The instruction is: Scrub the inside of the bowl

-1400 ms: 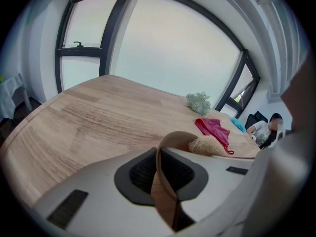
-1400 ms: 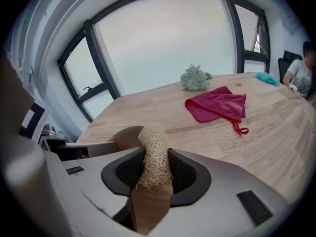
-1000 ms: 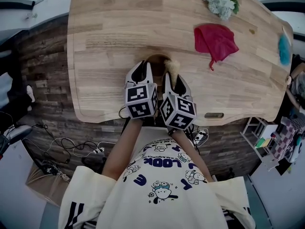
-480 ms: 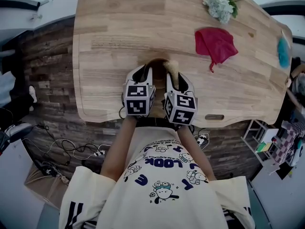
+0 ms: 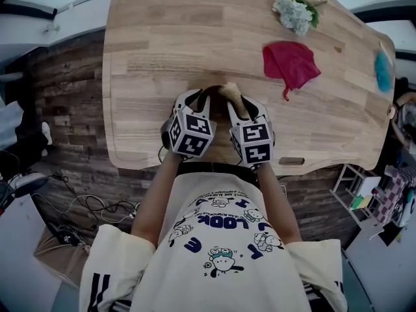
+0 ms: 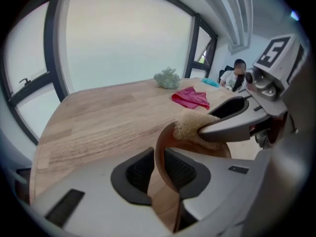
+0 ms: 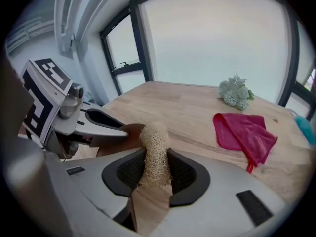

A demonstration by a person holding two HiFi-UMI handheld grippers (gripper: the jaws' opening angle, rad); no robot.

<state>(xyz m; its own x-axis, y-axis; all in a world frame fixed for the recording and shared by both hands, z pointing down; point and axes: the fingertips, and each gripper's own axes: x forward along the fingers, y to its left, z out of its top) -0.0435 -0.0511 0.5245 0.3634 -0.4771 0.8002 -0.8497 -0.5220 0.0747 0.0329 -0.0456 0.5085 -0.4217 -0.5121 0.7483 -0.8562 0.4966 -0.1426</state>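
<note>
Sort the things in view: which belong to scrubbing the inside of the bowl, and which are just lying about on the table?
For the job:
- wooden bowl
- loofah scrubber

Just lying about on the table:
- red cloth
- bunch of pale flowers
- blue item at the far edge, too small to identify

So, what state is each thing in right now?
Left gripper: jaws have just been opening, pads on rim of brown wooden bowl.
Bowl: tipped up on edge.
Right gripper: shut on beige loofah scrubber.
Loofah scrubber: tip at the bowl's rim.
Red cloth: crumpled on the wooden table.
</note>
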